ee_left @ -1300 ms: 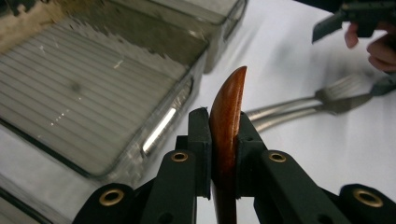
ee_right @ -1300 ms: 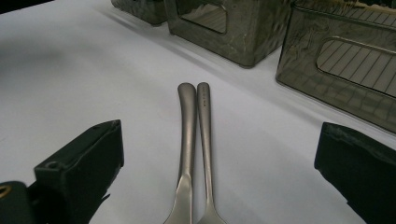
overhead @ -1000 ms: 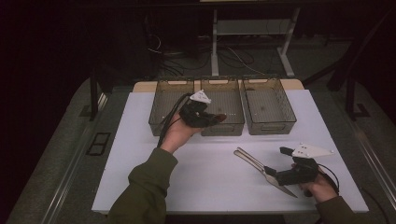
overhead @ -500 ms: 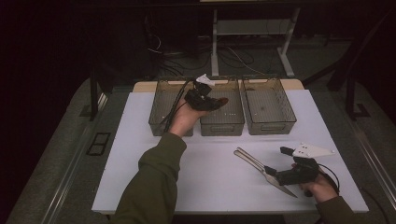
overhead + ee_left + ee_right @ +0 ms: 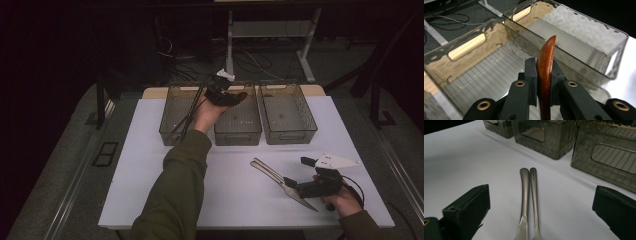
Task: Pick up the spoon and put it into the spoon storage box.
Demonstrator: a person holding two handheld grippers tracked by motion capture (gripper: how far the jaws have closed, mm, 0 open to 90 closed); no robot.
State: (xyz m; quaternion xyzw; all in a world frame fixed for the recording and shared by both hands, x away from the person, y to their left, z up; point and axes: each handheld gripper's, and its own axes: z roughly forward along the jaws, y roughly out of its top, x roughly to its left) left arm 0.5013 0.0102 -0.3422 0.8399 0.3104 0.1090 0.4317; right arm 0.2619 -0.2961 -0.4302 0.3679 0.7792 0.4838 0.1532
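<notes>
A brown wooden piece [image 5: 545, 72] is gripped between the fingers [image 5: 531, 80] of the left gripper [image 5: 223, 95], its rounded tip standing clear above the pads, as seen in the left gripper view. In the high view the gripper is held out on an extended sleeve over the middle bin [image 5: 240, 131] of three smoky plastic bins lined up at the far edge of the table [image 5: 150, 165]. The piece is seen above the near end of that bin, with the ribbed bin floor below it and the bin wall behind; whether it touches the bin cannot be told. The left bin [image 5: 172, 117] lies just beside the hand, and the right bin [image 5: 287, 112] is set just beyond the middle one.

At the near right of the table, the right gripper [image 5: 300, 187] is held low with its fingers [image 5: 469, 205] spread wide and nothing pressed between them. Two metal utensils [image 5: 529, 200] are laid side by side on the white surface, touching along their handles, in the gap between those open fingers; the handles point away from the gripper towards the bins. The pads are kept well apart from the metal on both sides. Nothing is seen between the utensils and the bins except bare table. A cable is trailed from each gripper.
</notes>
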